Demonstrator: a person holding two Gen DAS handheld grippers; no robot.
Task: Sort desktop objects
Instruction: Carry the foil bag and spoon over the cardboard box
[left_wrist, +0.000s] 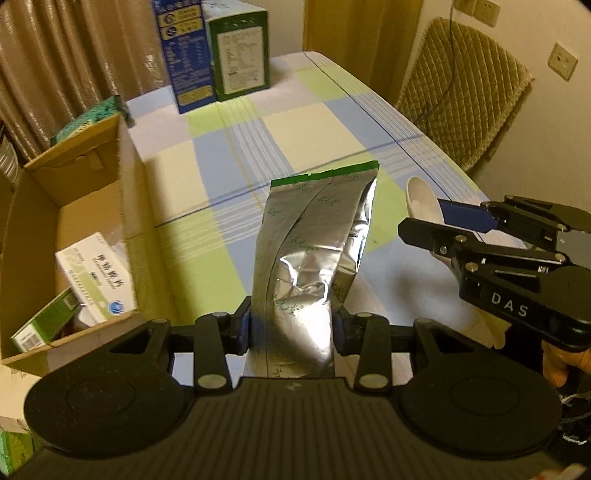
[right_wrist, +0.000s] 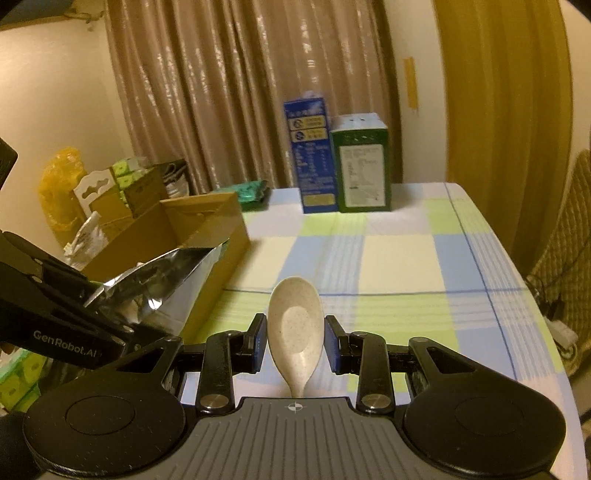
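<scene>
Right wrist view: spoon (right_wrist: 294, 325) handle hidden in clamped right hand-held gripper (right_wrist: 294, 341); left hand-held gripper (left_wrist: 291, 326) pinching pouch (left_wrist: 314, 258).

Beige curtains (right_wrist: 236, 92), quilted chair (left_wrist: 461, 92), checked tablecloth (right_wrist: 399, 258), dim warm light.

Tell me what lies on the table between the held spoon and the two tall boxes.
Nothing: in the right wrist view, only bare checked tablecloth stretches from the spoon to the blue box and green box.
</scene>
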